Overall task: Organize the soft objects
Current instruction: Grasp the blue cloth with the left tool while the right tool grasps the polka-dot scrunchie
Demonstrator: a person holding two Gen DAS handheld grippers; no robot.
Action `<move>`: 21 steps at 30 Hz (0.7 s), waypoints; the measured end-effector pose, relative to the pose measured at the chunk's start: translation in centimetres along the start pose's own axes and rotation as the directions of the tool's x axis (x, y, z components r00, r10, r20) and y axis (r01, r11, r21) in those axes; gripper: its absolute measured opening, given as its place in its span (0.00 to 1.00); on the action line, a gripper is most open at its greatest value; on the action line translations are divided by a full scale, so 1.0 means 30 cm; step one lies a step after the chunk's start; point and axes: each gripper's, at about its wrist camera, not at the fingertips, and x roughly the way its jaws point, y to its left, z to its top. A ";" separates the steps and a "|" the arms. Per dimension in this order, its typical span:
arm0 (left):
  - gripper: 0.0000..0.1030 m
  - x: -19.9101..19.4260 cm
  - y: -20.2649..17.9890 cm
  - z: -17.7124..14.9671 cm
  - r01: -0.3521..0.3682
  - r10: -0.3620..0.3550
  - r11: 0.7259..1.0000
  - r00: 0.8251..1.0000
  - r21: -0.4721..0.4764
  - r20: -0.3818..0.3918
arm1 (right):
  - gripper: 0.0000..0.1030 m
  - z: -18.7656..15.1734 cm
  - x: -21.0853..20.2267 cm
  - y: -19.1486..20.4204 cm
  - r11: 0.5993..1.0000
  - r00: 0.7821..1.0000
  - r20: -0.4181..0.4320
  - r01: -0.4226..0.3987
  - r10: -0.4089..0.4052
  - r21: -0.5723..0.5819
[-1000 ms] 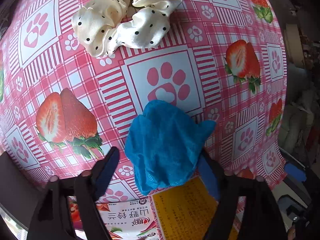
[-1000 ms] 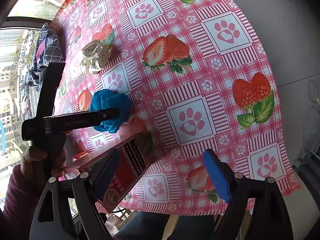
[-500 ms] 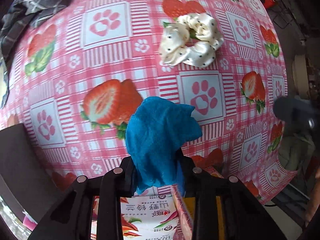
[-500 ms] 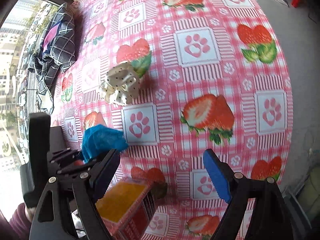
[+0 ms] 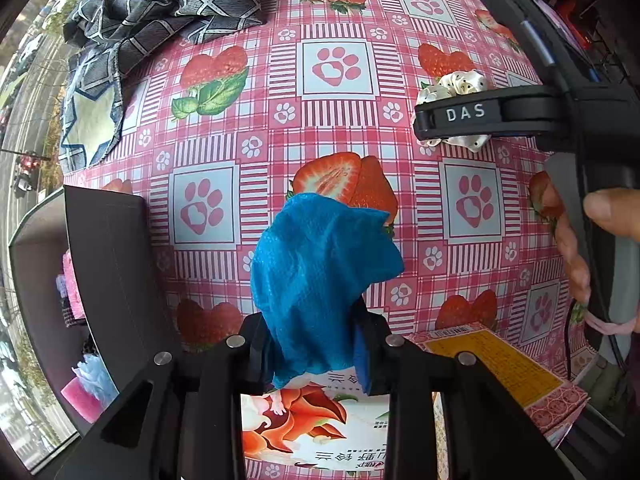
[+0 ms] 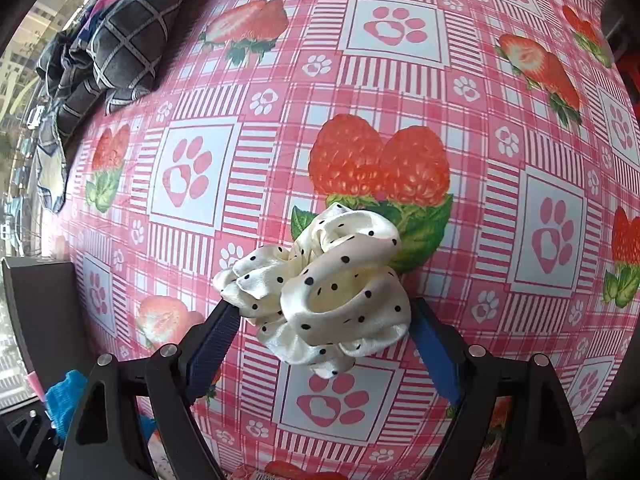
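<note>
Left gripper (image 5: pixel 316 344): fingers pressed together on a blue cloth (image 5: pixel 320 280), which stands bunched up out of the jaws, above a printed carton (image 5: pixel 316 424) lying flat at the near table edge.

Right gripper (image 6: pixel 324 336): fingers spread, one on each side of a cream polka-dot scrunchie (image 6: pixel 320 292); whether the pads touch the fabric cannot be told. In the left wrist view the same gripper (image 5: pixel 456 114) crosses in front of the scrunchie (image 5: pixel 456 88), and the person's right hand (image 5: pixel 588 224) grips its handle.

Scrunchie: lies on the strawberry-and-paw tablecloth (image 6: pixel 400 40), overlapping the leaves of a printed double strawberry.

Blue cloth relative to the scrunchie: well apart, toward the near left; in the right wrist view it appears as a blue patch (image 6: pixel 64 400) at the lower left edge.

Black bin (image 5: pixel 108 272): left of the blue cloth at the table edge, with pink and pale blue soft items (image 5: pixel 86 380) inside.

Dark checked fabric (image 5: pixel 160 4): heaped at the far left of the tablecloth, well apart from the scrunchie.
</note>
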 end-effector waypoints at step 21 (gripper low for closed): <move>0.33 -0.104 -0.022 -0.114 -0.009 0.004 0.998 0.998 0.070 0.070 | 0.20 -0.302 -0.261 -0.164 0.993 0.996 0.093 -0.028 0.018 0.112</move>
